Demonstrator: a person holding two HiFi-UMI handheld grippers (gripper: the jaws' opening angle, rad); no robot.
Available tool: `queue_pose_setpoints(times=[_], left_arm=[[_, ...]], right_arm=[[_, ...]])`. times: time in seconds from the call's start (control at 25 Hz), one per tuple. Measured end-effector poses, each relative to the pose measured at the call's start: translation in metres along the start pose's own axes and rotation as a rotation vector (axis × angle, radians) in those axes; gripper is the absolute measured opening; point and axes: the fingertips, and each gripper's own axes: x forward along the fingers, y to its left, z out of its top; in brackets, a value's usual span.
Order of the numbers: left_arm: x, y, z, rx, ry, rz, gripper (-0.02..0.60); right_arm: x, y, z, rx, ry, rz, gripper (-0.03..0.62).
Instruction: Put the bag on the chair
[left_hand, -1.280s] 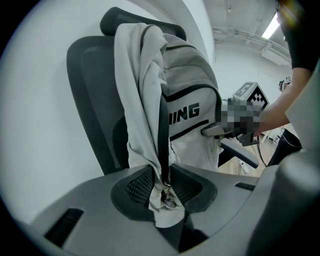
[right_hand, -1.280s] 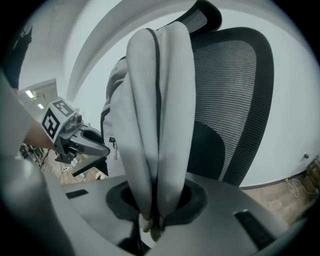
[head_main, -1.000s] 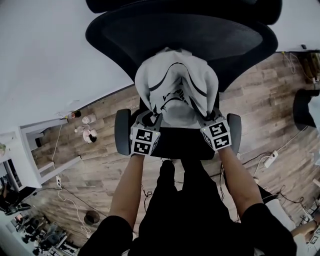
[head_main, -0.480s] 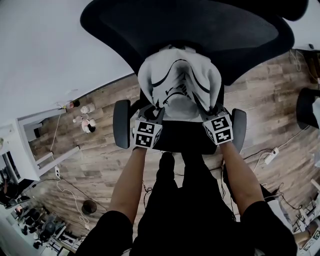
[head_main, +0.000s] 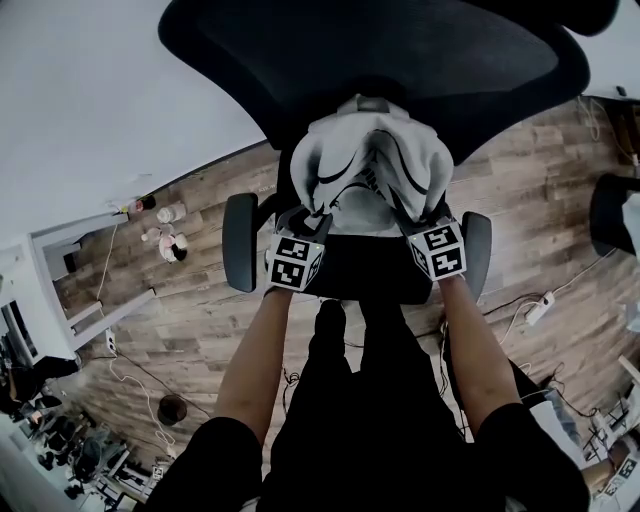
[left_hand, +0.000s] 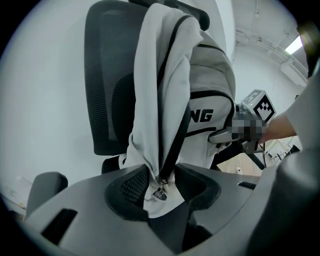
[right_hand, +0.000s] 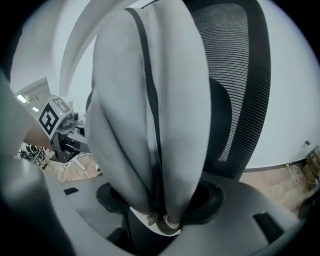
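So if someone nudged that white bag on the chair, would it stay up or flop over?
Likely floppy: the bag is soft, creased fabric, so it should sag when lifted. It stands tall and upright against the backrest, so a sideways push might well tip it. It probably won't slide easily on the seat, though that is a guess.

Backrest (head_main: 370, 50) close behind bag (head_main: 365, 165), armrests (head_main: 240, 255) flanking

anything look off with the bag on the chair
Nothing stands out: the white fabric backpack with black trim stands upright on the black mesh office chair, against its backrest. The left gripper and right gripper are opening, bag fabric between their jaws.
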Motion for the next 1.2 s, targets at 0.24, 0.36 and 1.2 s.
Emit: queue_pose_setpoints(times=[0.24, 0.36, 1.2], left_arm=[[-0.021, 0.014, -0.021, -0.014, 0.013, 0.068, 0.324], [-0.034, 0.010, -0.011, -0.032, -0.042, 0.049, 0.327], [-0.219, -0.045, 0.097, 0.059, -0.485, -0.090, 0.288]], right_arm=[[-0.020, 0.007, 0.001, 0.006, -0.048, -0.069, 0.351], [-0.036, 0.009, 0.007, 0.031, -0.088, -0.078, 0.360], [-0.197, 0.119, 0.109, -0.115, -0.430, -0.212, 0.376]])
